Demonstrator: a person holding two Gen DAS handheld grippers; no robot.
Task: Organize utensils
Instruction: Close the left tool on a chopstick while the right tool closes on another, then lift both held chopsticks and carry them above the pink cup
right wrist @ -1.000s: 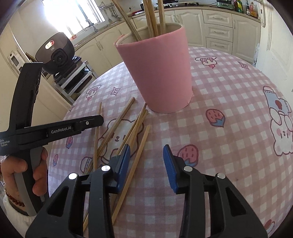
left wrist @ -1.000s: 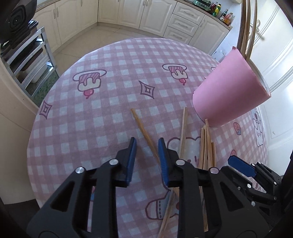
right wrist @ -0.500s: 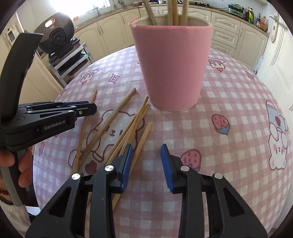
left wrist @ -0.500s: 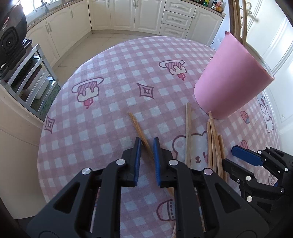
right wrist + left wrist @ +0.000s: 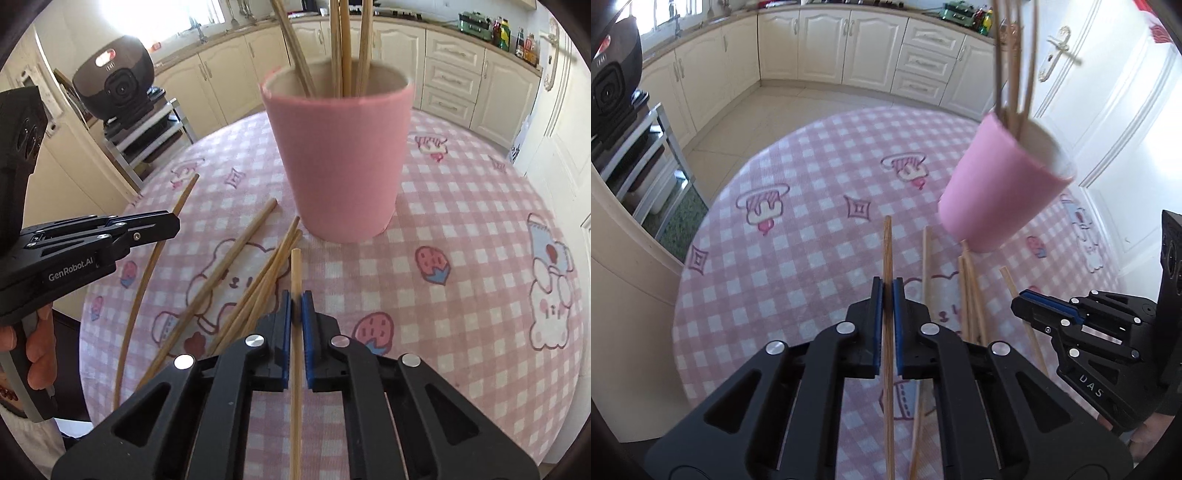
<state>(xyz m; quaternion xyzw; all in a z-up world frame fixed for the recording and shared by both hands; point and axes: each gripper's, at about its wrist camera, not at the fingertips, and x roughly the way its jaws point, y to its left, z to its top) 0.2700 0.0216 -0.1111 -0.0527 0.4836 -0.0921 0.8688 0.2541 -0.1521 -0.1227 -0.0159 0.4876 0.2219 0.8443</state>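
A pink cup [image 5: 1001, 192] stands on the round table with several wooden chopsticks upright in it; it also shows in the right wrist view [image 5: 340, 158]. My left gripper [image 5: 887, 286] is shut on a chopstick [image 5: 887, 251] and holds it above the cloth, pointing forward. My right gripper [image 5: 295, 299] is shut on another chopstick [image 5: 295, 269], its tip just short of the cup's base. Several loose chopsticks [image 5: 236, 284] lie on the cloth left of the cup, also seen in the left wrist view [image 5: 967, 291].
The table [image 5: 461, 266] has a pink checked cloth with cartoon prints. A metal rack with a dark appliance [image 5: 114, 81] stands beyond the table's left edge. Cream kitchen cabinets [image 5: 857, 44] line the far walls. A white door [image 5: 1108, 92] is at the right.
Both grippers have shut, each on a chopstick, and lifted it off the cloth. Both have drawn back and up from the table.
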